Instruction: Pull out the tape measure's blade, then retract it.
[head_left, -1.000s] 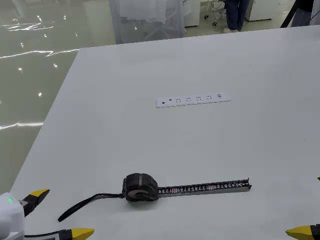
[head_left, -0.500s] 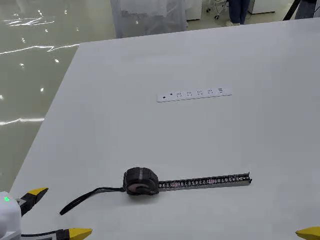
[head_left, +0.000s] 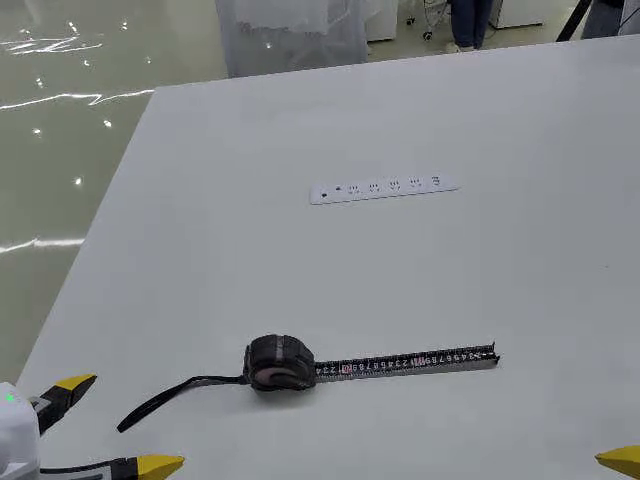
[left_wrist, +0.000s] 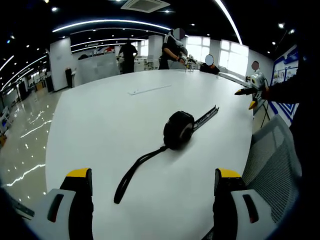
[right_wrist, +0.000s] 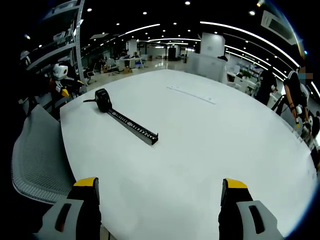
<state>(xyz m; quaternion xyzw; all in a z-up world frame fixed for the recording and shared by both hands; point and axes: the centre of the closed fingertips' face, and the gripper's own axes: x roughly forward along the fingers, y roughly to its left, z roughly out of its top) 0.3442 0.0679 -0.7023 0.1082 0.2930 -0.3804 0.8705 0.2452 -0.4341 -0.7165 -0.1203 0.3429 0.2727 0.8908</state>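
A black tape measure (head_left: 280, 363) lies on the white table (head_left: 300, 280), its blade (head_left: 405, 362) drawn out to the right and its wrist strap (head_left: 165, 400) trailing left. In the left gripper view the tape measure (left_wrist: 178, 128) sits ahead of the jaws, well apart. My left gripper (head_left: 105, 425) hovers open at the table's near left corner, nothing between its fingers. The left gripper (left_wrist: 152, 187) frames the strap (left_wrist: 137, 167). My right gripper (right_wrist: 157, 197) is open too, off the table's near right, with the blade's end (right_wrist: 152, 139) ahead of it. A yellow fingertip (head_left: 620, 460) shows low right.
A white power strip (head_left: 383, 189) lies flat at mid table, beyond the tape measure. A grey mesh chair (right_wrist: 35, 160) stands by the table's near edge. Several people stand in the room beyond the table's far side (left_wrist: 172, 47). The shiny floor (head_left: 60, 120) lies left of the table.
The head camera has tilted, so the table scene has slid slightly up and left. The tape measure and blade lie as before. Both grippers stay open near the edge.
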